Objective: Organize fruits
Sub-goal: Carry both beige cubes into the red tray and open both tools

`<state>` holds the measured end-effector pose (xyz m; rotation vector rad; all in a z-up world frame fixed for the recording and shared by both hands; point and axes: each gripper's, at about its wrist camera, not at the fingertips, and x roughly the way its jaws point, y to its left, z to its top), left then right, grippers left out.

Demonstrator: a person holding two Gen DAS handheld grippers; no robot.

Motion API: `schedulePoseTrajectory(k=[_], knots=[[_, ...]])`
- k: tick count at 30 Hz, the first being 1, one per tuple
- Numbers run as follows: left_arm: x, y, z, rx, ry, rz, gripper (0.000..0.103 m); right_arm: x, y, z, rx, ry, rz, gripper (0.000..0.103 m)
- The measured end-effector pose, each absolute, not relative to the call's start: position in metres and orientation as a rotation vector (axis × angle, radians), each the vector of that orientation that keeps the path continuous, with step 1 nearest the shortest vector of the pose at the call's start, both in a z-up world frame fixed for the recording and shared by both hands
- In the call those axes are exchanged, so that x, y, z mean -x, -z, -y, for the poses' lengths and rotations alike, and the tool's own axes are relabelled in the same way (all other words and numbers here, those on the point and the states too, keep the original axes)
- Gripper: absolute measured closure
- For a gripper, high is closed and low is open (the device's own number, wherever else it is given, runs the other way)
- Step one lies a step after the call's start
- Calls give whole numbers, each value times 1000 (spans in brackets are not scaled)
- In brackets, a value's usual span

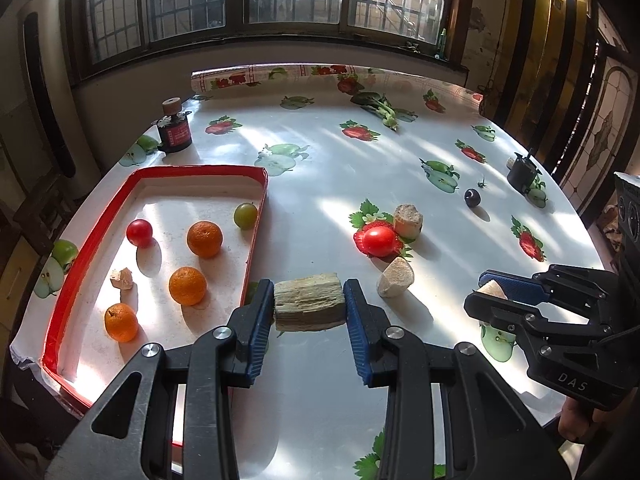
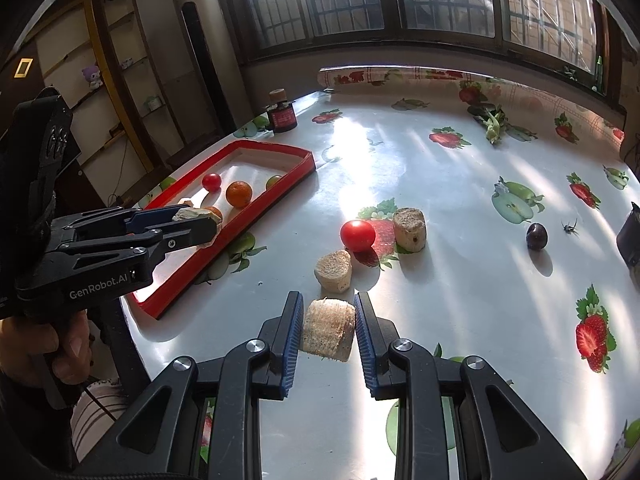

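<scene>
Both jaws pinching. My left gripper (image 1: 309, 309) clamps a pale layered chunk (image 1: 309, 305), held above the table (image 1: 360, 168) just right of the red tray (image 1: 256, 216). My right gripper (image 2: 327, 330) clamps a tan fibrous piece (image 2: 329, 329). Tray holds three oranges (image 1: 204, 239), a red tomato (image 1: 139, 233), a green fruit (image 1: 245, 215) and a small pale scrap (image 1: 122, 279). On the table: another tomato (image 1: 379, 241), two tan chunks (image 1: 407, 220), a dark plum (image 1: 472, 197).

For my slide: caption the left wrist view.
Left gripper holds a pale chunk beside the red tray of fruit.
</scene>
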<state>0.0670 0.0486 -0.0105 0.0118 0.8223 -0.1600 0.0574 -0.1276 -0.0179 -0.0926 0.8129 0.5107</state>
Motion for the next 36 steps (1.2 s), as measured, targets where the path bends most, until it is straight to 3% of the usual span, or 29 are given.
schedulePoseTrajectory(k=[36], knots=[[-35,5,-95,-33,19,-738,70,-43,18,80,176,-553,-826,77]])
